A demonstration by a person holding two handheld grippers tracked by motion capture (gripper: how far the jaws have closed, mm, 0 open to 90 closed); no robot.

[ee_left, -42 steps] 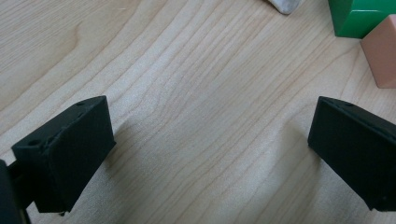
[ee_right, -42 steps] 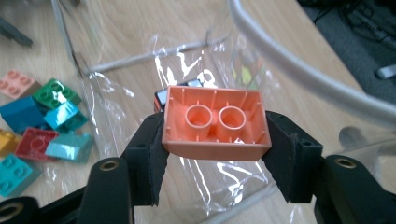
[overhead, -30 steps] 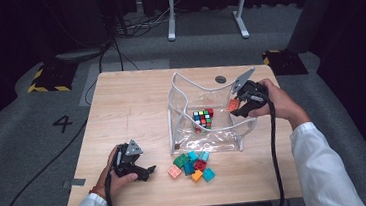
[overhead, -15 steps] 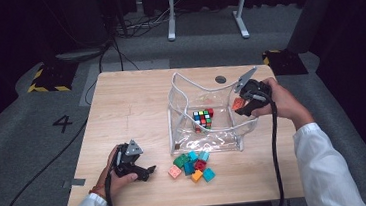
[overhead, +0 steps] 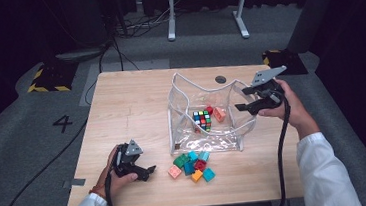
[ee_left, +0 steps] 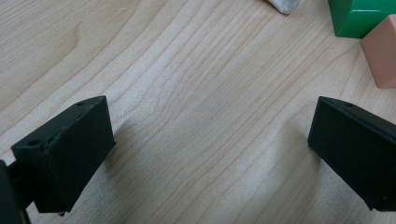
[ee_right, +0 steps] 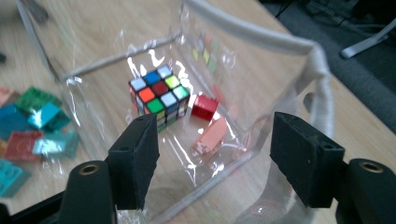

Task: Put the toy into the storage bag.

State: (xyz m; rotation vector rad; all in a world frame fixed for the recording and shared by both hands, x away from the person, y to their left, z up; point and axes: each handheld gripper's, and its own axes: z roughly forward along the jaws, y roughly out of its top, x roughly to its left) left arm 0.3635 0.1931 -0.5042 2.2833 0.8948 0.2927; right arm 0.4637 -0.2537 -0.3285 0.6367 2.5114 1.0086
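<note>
While the right hand-held gripper (ee_right: 212, 158) hangs wide, jaws just opened, salmon brick (ee_right: 211, 136) inside clear bag (ee_right: 280, 42) below.

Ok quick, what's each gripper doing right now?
Left gripper: open, empty, low over the table.
Right gripper: jaws just opened, empty, above the clear bag.

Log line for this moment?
right gripper: open above clear bag | salmon block: in bag | left gripper: open, on table
</note>
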